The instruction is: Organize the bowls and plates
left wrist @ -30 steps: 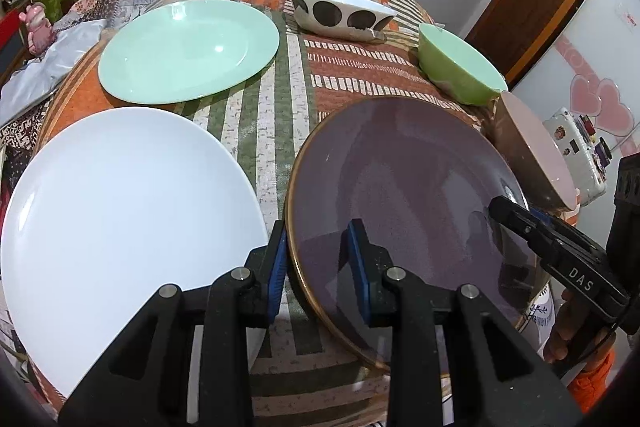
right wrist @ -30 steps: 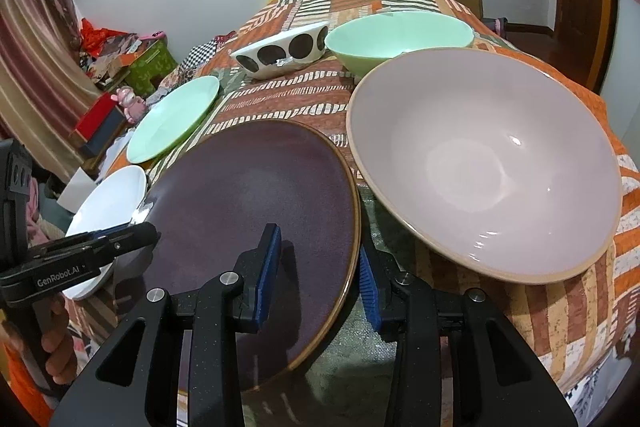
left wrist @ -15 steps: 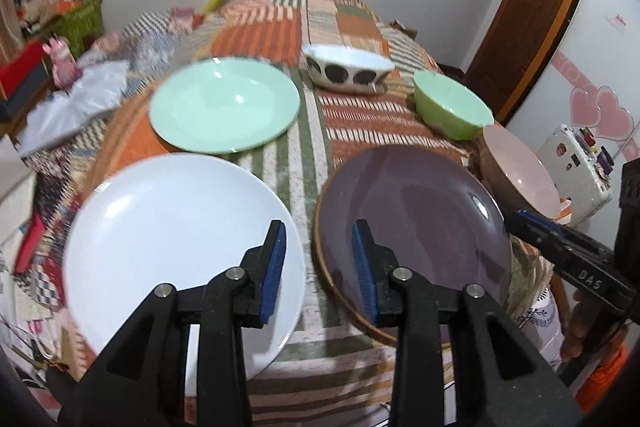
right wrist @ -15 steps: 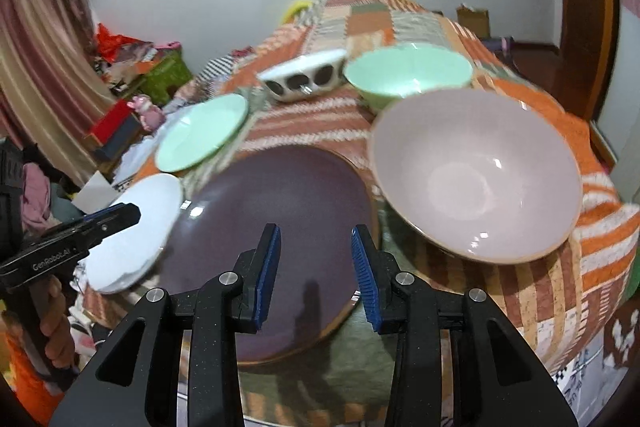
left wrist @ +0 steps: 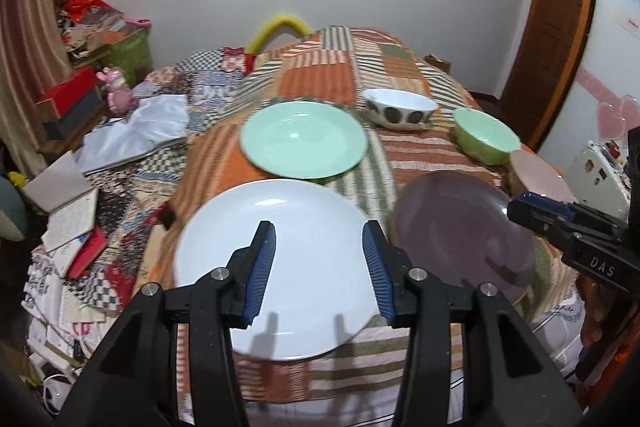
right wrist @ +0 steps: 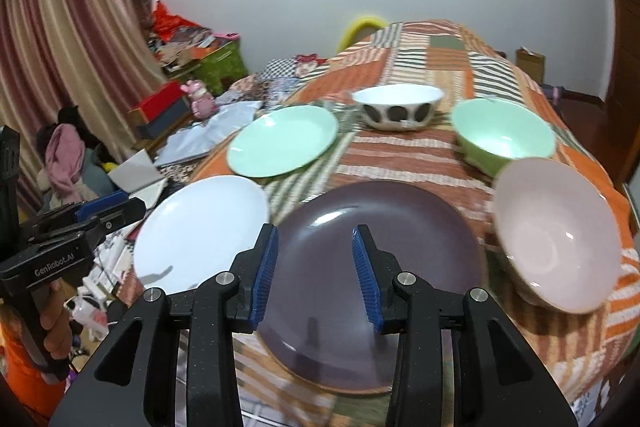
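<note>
Patchwork cloth (left wrist: 384,67) bears white plate (left wrist: 304,219) (purple plate (right wrist: 372,227) beside).

Table under striped patchwork cloth (right wrist: 420,163), purple plate (right wrist: 380,247) at near edge, white plate (right wrist: 200,227) left of it, pink bowl (right wrist: 556,239) right of it, mint plate (right wrist: 282,141), spotted white bowl (right wrist: 398,107) and green bowl (right wrist: 502,139) beyond it.
</note>
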